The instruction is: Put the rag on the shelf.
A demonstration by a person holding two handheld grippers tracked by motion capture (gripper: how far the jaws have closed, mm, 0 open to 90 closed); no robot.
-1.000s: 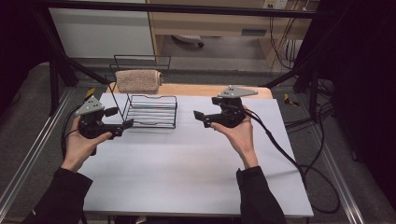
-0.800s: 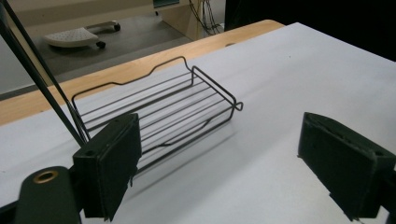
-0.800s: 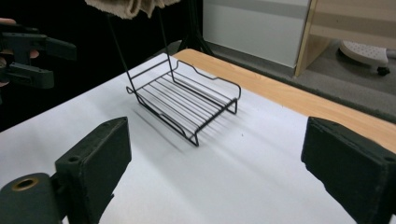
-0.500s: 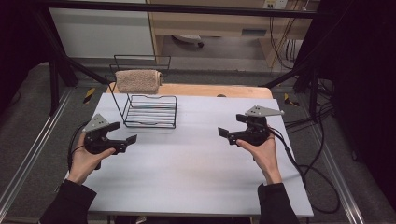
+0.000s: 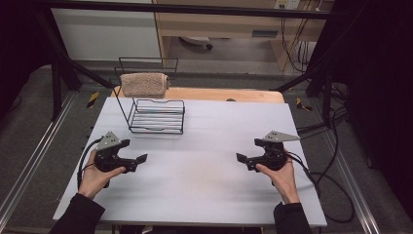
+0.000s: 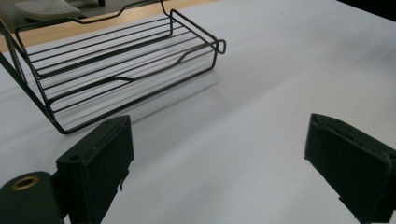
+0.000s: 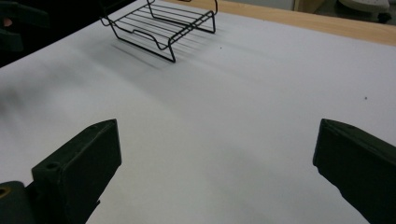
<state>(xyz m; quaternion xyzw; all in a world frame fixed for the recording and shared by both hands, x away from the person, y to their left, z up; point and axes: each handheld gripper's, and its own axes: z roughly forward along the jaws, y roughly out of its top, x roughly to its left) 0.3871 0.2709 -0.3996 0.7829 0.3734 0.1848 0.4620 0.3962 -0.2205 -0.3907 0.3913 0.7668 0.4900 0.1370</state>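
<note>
I have both grippers low over the white tabletop, well apart from each other. The left gripper sits near the left edge, held in my left hand, its jaws pointing toward the middle of the tabletop. The right gripper sits toward the right edge in my right hand, its jaws pointing back toward the left one.

Both sets of jaws have just been opening and now stand wide. In the left gripper view I see only bare tabletop between the two black jaws, nothing held. In the right gripper view it is the same: a wide gap, bare white surface, nothing gripped.

The wire rack stands on the far left part of the tabletop, beyond the left gripper and apart from it. Its tall back frame rises at the far side, and a folded tan towel hangs over the top bar. The rack's low shelf of parallel wires faces toward me. In the left gripper view the rack lies ahead and to the left of the jaws, near but not touching. In the right gripper view the rack is far off at the top, and the left gripper shows dimly at the upper left edge.

A strip of bare wood runs along the tabletop's far edge behind the rack.
</note>
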